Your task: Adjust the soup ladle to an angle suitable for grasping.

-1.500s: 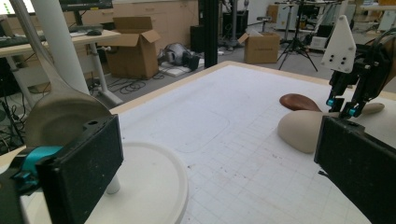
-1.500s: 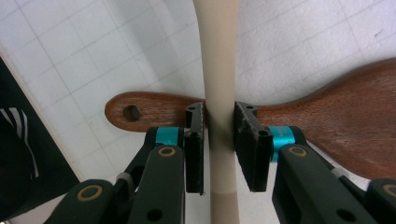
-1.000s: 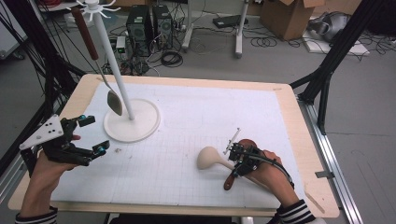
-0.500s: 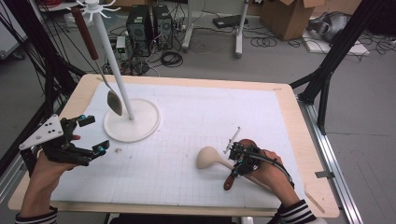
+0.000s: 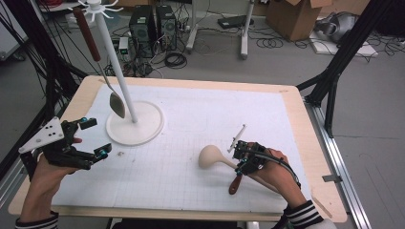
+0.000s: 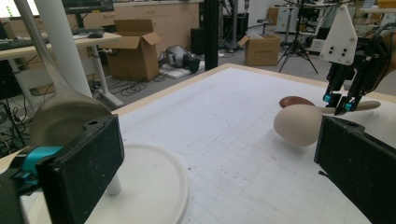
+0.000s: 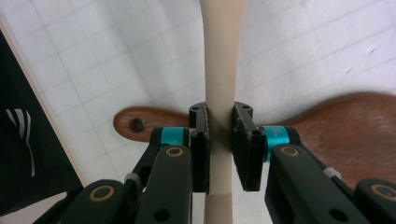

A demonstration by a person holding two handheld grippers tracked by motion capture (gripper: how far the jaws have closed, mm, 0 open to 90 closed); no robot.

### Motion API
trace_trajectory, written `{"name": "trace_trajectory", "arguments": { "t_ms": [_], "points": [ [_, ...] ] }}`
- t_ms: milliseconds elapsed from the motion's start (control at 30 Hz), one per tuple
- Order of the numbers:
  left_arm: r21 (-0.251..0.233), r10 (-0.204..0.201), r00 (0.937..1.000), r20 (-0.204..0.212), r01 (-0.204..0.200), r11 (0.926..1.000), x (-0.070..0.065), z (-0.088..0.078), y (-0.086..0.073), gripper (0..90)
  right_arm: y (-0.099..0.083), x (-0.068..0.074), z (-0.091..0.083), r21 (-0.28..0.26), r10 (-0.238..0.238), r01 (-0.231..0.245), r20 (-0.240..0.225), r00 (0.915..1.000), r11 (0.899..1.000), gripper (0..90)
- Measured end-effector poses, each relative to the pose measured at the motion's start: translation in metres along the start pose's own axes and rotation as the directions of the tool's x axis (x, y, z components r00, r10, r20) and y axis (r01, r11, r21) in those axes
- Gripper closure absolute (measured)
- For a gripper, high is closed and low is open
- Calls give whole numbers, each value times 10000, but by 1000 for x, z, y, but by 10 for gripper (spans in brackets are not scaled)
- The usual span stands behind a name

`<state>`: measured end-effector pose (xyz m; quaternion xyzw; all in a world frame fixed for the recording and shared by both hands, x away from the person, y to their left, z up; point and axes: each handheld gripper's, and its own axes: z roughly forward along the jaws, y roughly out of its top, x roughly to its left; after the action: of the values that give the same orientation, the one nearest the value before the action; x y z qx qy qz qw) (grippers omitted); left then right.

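Observation:
A beige spoon (image 5: 209, 156) lies on the white gridded mat, bowl to the left. My right gripper (image 5: 246, 161) is shut on its handle (image 7: 222, 56), with both pads pressed against it. A brown wooden utensil (image 7: 345, 126) lies crosswise under that handle, and its end (image 5: 234, 184) sticks out below the hand. My left gripper (image 5: 97, 138) stands open and holds nothing, just left of the white stand's round base (image 5: 143, 129). From the left gripper view, the beige bowl (image 6: 299, 123) and the right gripper (image 6: 341, 100) show far off between the open jaws.
The stand's white pole (image 5: 117, 71) rises from the base, and a metal spoon (image 5: 117, 104) with a brown handle hangs from its top hooks. The mat (image 5: 200, 114) covers a wooden table (image 5: 305, 124). Boxes, cables and black frame legs stand on the floor behind.

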<state>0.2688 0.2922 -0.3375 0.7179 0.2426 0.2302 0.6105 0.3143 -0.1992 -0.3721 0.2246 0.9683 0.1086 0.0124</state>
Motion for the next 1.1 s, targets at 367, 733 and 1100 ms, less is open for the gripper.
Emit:
{"name": "trace_trajectory", "arguments": {
  "t_ms": [367,733,1100],
  "points": [
    [-66,-2,10000,-87,2,10000,2,-4,0,17,30,6,-19,-323,-811,815,132,9966,9962,787],
    [-70,97,9999,-42,-98,9999,2,-6,1,17,68,16,-23,-701,-1613,1599,-155,9868,9846,787],
    [-73,115,9999,-70,-116,9999,2,-7,2,17,94,25,-13,-761,-2185,2159,-278,9754,9735,787]
  ]
}}
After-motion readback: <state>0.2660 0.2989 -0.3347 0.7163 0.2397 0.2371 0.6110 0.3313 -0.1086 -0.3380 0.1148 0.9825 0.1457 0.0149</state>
